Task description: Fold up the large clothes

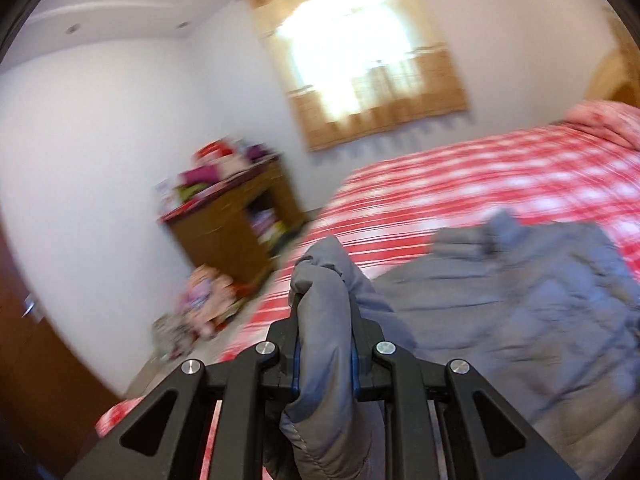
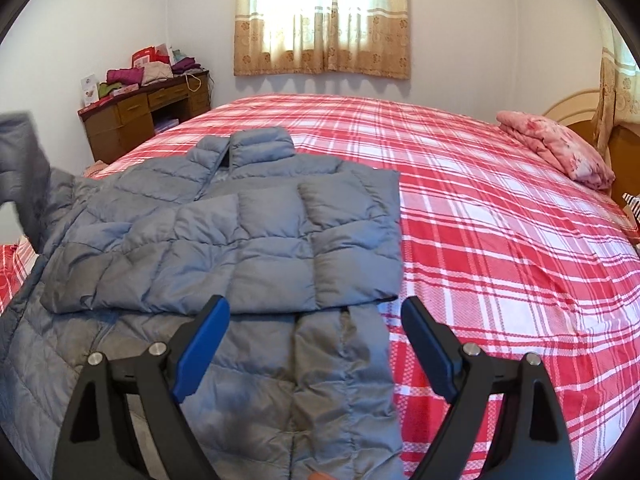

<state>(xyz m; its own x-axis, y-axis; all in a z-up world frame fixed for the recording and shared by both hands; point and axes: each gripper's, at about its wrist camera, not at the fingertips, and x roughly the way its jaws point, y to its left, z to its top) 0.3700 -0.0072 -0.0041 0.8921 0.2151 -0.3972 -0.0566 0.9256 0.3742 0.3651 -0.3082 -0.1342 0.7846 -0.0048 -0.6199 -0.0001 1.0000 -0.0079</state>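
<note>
A grey quilted puffer jacket (image 2: 240,232) lies front up on the red plaid bed (image 2: 500,220), collar away from me. One sleeve is folded across its chest. My left gripper (image 1: 325,320) is shut on the other sleeve (image 1: 324,264), and the padded fabric bulges out between and above its black fingers. In the right wrist view that lifted sleeve (image 2: 20,152) hangs blurred at the far left, off the bed. My right gripper (image 2: 314,306) stands open over the jacket's lower part near its right edge, with nothing between its blue pads (image 2: 200,356).
A pink folded cloth (image 2: 560,148) lies near the headboard (image 2: 576,108) at the far right. A brown desk (image 2: 136,120) piled with clothes stands by the wall at the left, with bundles on the floor (image 1: 204,300) beside it. A curtained window (image 2: 320,16) is behind.
</note>
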